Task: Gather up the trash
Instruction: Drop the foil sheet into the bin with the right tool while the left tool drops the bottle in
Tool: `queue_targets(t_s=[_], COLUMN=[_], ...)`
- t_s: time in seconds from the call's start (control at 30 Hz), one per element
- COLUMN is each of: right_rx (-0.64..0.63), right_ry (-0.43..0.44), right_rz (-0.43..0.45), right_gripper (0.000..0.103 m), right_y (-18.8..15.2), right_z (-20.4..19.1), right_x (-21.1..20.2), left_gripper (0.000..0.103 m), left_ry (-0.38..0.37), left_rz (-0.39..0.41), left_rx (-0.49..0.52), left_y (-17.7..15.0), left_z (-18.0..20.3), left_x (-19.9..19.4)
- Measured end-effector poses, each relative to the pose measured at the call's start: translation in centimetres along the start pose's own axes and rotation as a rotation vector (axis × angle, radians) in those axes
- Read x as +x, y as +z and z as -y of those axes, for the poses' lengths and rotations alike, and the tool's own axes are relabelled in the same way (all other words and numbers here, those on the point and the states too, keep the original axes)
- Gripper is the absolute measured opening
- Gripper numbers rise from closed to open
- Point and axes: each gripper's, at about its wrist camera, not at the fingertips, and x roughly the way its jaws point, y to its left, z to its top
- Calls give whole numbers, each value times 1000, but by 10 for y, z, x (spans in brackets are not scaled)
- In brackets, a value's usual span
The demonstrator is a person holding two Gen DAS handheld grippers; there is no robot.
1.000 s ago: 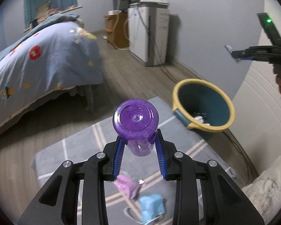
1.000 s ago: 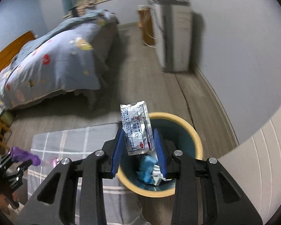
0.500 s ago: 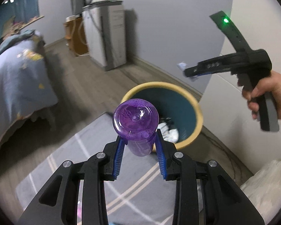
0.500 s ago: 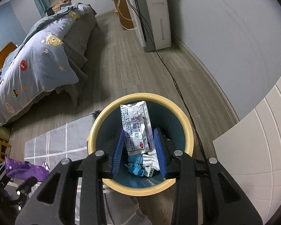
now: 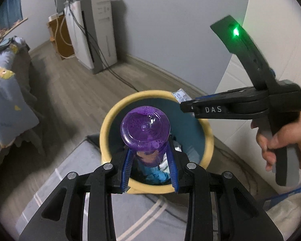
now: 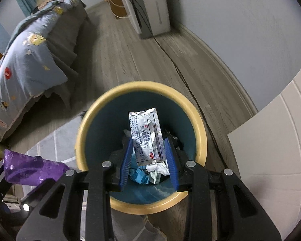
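where the left wrist camera looks down, the left gripper (image 5: 149, 161) is clamped on a purple bottle (image 5: 145, 129), its base toward the lens, right over the mouth of a yellow-rimmed bin (image 5: 207, 138) with a teal inside. the right gripper (image 5: 185, 105), held in a hand (image 5: 287, 142), reaches over the bin's far rim with a corner of a silver packet (image 5: 179, 95) showing. a grey rug (image 5: 74, 180) lies below; a white cabinet (image 5: 96, 40) and a cable (image 5: 120, 78) stand behind.

from the right wrist camera, the right gripper (image 6: 149, 157) pinches the silver packet (image 6: 145, 137) above the bin (image 6: 201, 132), where blue and white scraps (image 6: 148, 172) lie. the purple bottle (image 6: 32, 169) sits low left, a bed (image 6: 30, 50) beyond.
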Motion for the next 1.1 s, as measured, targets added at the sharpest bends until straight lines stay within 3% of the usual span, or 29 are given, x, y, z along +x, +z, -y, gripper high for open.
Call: queue_targets(t_s=[0.3,0.6,0.87,0.97,1.0,1.03,1.1], right_rx=[52,44,62,79,84,92,99], right_ry=[0,33,96,178,195,209,189], right_rz=[-49,-75,7,35,36,40,65], right_gripper=[33,33,33,34,39,51,58], right_y=[-2,0,11,16,18,19,20], right_z=[10,4,2,-1,-1,-1,0], right_x=[26,43,37,36,36,36,33], left_gripper=[34,34,34,35,36,37,41], left_ry=[8,25,37,42,40,40,45], left_rz=[-107,-160,-163,-153,-152,-154,-150], left_rx=[-33,-104,-115,-121,-123,-124,-125], left_y=[-10,-9,-13,-13,-14,-14,-15], left_z=[-7,-24,-34,-37,-35,-35,-35], left_x=[54,80,85,84,84,83,81])
